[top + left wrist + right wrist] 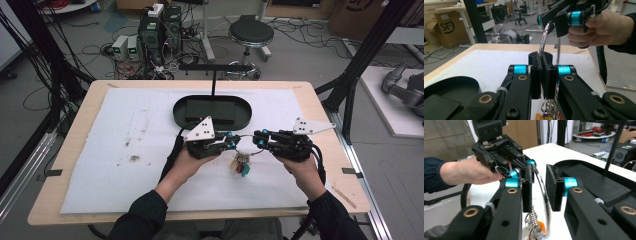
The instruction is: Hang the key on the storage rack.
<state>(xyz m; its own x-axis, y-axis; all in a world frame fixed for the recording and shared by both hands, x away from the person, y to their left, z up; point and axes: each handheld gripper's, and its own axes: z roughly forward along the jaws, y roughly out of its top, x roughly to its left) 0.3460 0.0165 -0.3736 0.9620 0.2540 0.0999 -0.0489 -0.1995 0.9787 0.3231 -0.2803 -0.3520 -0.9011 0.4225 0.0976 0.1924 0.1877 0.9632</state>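
High view: both grippers met just in front of the black tray (182,111), a key ring (248,141) strung between them.

Left gripper view: left gripper (541,75) pinched the ring (543,41).

Right gripper view: right gripper (541,187) stood parted, ring (541,185) loose between its pads.

Robotics lab, not home or office. Black aluminium frame posts (367,47) around wooden desk (75,150), cable bundles (30,60) down left side. Power supplies and electronics boxes (150,35) wired on bare floor, round stool (251,34) behind. Cardboard boxes (445,27), more benches further back, grey robot arm (402,87) lying at right.
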